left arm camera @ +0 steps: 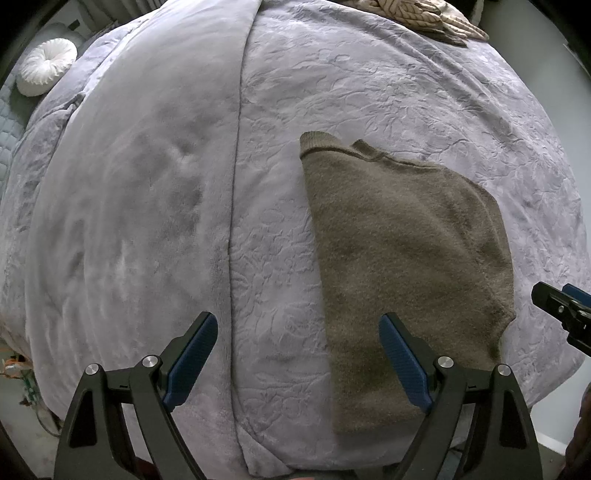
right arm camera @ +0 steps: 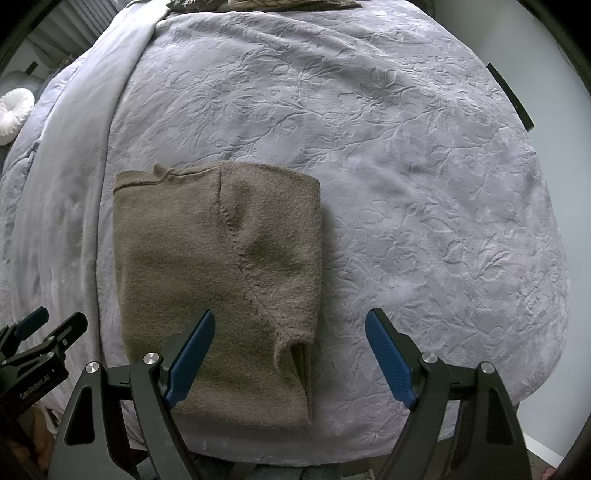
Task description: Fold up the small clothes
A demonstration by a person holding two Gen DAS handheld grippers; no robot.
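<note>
- The brown knit garment (right arm camera: 218, 280) lies flat on the lavender bedspread (right arm camera: 406, 184), near the bed's front edge, already folded into a narrow rectangle with several layers showing at its lower right corner.
- The left tool (left arm camera: 297, 354) hangs above the bed with its jaws spread wide and nothing between the pads; one blue pad sits over the garment's left part, the other over bare bedspread.
- The right tool (right arm camera: 290, 352) is likewise released and empty, straddling the garment's right edge.
- Judged from this, the lengthwise folds look done; a final crosswise fold, bringing the near end up to the collar end, may remain, unless the piece already counts as finished.
- A heap of tan patterned fabric (left arm camera: 417, 14) rests at the far edge of the bed, possibly more clothes; whether it is folded cannot be told.
- A round white cushion (left arm camera: 46, 66) lies off to the far left.
</note>
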